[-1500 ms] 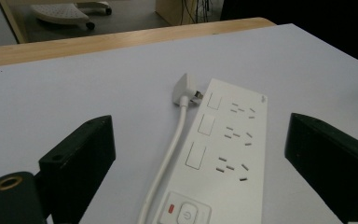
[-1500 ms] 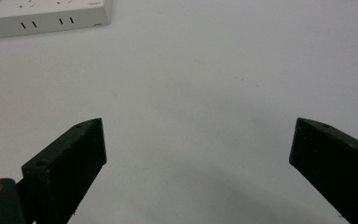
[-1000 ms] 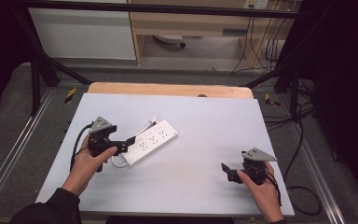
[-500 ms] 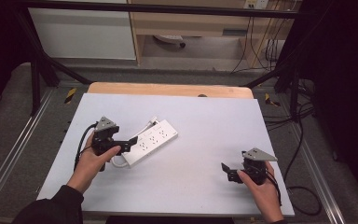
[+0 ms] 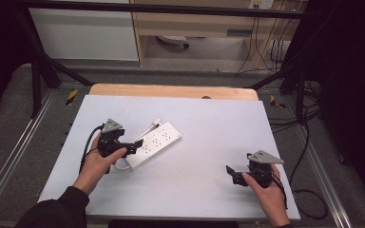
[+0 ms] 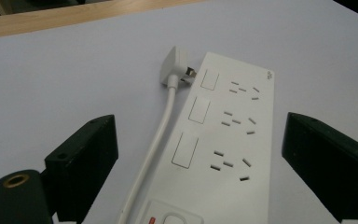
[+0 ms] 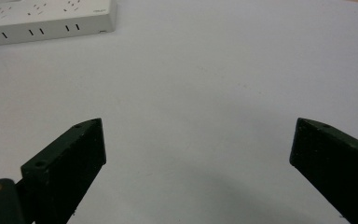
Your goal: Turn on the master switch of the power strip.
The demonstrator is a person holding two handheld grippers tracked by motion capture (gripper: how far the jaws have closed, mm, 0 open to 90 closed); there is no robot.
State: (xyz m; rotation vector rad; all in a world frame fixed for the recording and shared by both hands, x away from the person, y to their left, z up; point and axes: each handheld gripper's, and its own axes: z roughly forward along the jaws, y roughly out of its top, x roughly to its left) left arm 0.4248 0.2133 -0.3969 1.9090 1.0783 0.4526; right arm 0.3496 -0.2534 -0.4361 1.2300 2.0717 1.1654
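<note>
Left gripper (image 5: 135, 144) spread wide astride near end of power strip (image 6: 223, 140), long axis running straight ahead between jaws; right gripper (image 5: 234, 175) spread, well apart.

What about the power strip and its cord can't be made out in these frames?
- Power strip, left gripper view: its near end with the switch is cut off by the bottom edge.
- Cord, left gripper view: runs off the bottom edge, so its far end is unseen.
- Power strip, right gripper view: cut off by the top and left edges.
- High view: socket holes too small; the left tool overlaps the strip's near end.
</note>
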